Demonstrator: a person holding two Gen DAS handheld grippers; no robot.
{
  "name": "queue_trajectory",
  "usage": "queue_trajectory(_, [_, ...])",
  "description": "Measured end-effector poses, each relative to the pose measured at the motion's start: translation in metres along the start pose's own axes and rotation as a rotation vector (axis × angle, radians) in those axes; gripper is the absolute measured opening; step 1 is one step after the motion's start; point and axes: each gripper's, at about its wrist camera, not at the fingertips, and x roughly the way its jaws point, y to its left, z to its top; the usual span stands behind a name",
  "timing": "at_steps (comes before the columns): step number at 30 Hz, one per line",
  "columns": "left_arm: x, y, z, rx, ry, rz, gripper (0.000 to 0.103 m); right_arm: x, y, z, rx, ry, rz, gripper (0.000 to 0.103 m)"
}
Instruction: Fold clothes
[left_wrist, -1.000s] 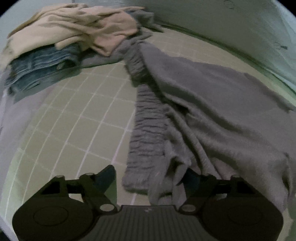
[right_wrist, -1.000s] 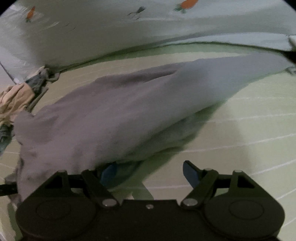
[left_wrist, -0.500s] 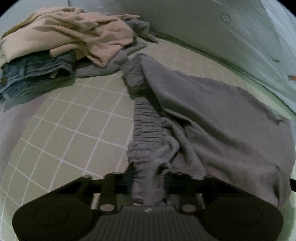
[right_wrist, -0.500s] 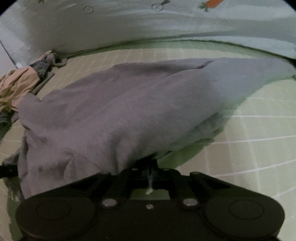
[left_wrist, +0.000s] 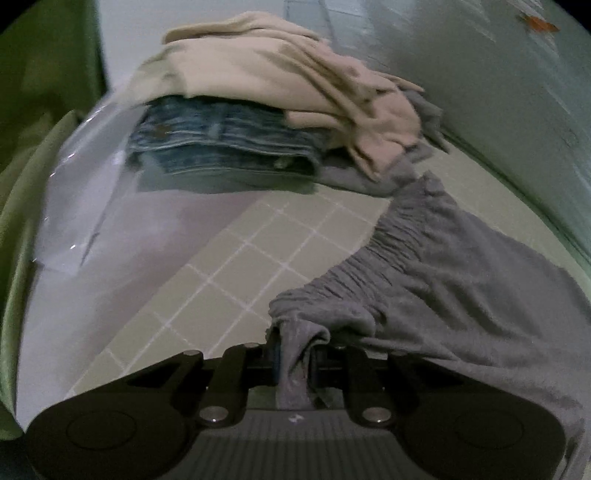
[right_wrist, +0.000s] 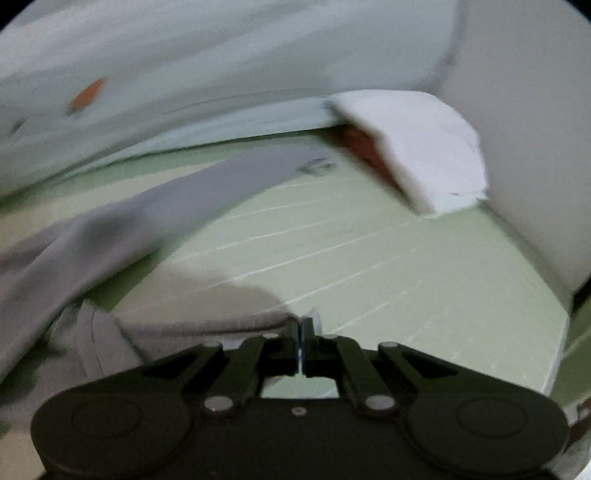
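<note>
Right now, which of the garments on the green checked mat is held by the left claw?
The grey gathered-waist garment; the closing left claw pinches its waistband, while the beige top and folded blue jeans lie stacked behind.

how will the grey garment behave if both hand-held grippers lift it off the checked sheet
Probably floppy: the grey garment already bunches and drapes from the left hand-held gripper, whose jaws are closing on its gathered waistband. It would likely sag between the two holds; its cloth trails away from the shut right hand-held gripper. The soft knit looks unlikely to slip.
</note>
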Motion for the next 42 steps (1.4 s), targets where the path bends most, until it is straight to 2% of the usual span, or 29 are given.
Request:
queue_trajectory(4, [-0.009,0.004,0.004,-0.019,-0.034,0.020,0.016,0.000,-0.022,0.016,-0.014,-0.080,-0.090,0.001])
queue_trajectory(8, [-0.034,0.013,0.018,-0.022,-0.120,0.058,0.016,-0.005,-0.050,0.050,0.009,-0.167,-0.154,0.001])
queue_trajectory(11, [-0.041,0.022,0.028,-0.045,-0.139,0.074,0.016,-0.008,-0.069,0.071,0.028,-0.212,-0.181,0.001])
queue_trajectory(15, [-0.034,0.023,0.021,-0.073,-0.101,0.083,0.016,0.015,-0.078,0.064,0.083,-0.095,-0.136,0.003])
queue_trajectory(16, [-0.032,0.023,0.017,-0.077,-0.091,0.084,0.016,0.022,-0.080,0.062,0.098,-0.061,-0.122,0.007])
queue_trajectory(17, [-0.029,0.022,0.013,-0.081,-0.081,0.085,0.016,0.026,-0.081,0.054,0.127,-0.028,-0.103,0.013])
queue_trajectory(19, [-0.027,0.022,0.007,-0.082,-0.067,0.092,0.016,0.024,-0.078,0.034,0.191,0.013,-0.053,0.039])
queue_trajectory(23, [-0.022,0.029,0.000,-0.112,-0.040,0.091,0.017,0.010,-0.050,-0.006,0.257,0.094,0.120,0.049])
queue_trajectory(24, [-0.020,0.029,0.000,-0.118,-0.036,0.094,0.017,0.007,-0.041,-0.013,0.266,0.110,0.133,0.056])
queue_trajectory(27, [-0.016,0.030,0.001,-0.130,-0.031,0.096,0.018,0.001,-0.017,-0.030,0.299,0.149,0.108,0.077])
queue_trajectory(30, [-0.012,0.032,0.002,-0.150,-0.023,0.101,0.019,0.013,-0.008,-0.042,0.351,0.219,0.033,0.078])
queue_trajectory(33, [-0.010,0.031,0.001,-0.155,-0.014,0.109,0.019,0.019,-0.005,-0.049,0.345,0.272,-0.023,0.078])
queue_trajectory(37, [-0.007,0.030,-0.002,-0.149,-0.002,0.117,0.021,0.027,-0.017,-0.052,0.393,0.284,-0.028,0.084])
queue_trajectory(39, [-0.006,0.030,-0.003,-0.144,0.007,0.118,0.020,0.027,-0.020,-0.052,0.409,0.278,-0.019,0.082])
queue_trajectory(41, [-0.006,0.028,-0.003,-0.132,0.012,0.118,0.020,0.023,-0.020,-0.051,0.408,0.256,-0.021,0.057])
queue_trajectory(42, [-0.006,0.027,-0.003,-0.123,0.009,0.119,0.019,0.023,-0.020,-0.049,0.406,0.246,-0.006,0.027])
